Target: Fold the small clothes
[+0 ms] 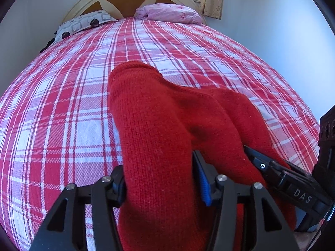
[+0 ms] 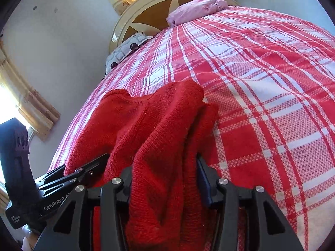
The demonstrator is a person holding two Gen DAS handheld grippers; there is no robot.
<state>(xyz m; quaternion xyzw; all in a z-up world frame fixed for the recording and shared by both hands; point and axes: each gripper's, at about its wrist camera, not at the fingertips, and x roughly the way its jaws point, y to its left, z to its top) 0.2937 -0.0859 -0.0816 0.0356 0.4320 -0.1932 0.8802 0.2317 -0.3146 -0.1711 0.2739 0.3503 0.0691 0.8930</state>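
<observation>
Red knitted garment (image 1: 159, 138) fills both grippers' jaws: the left gripper (image 1: 161, 179) pinches one bunched fold at about half spread, and the right gripper (image 2: 165, 179), just beside it, clamps another fold likewise. Beyond them the garment drapes onto the plaid bedspread (image 1: 62, 96), pillows (image 1: 167, 13) far behind at the headboard (image 2: 146, 6).

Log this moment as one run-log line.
stage: grasp for fold | item: red knit garment on plaid bed cover | left gripper: shut on garment | right gripper: shut on garment
</observation>
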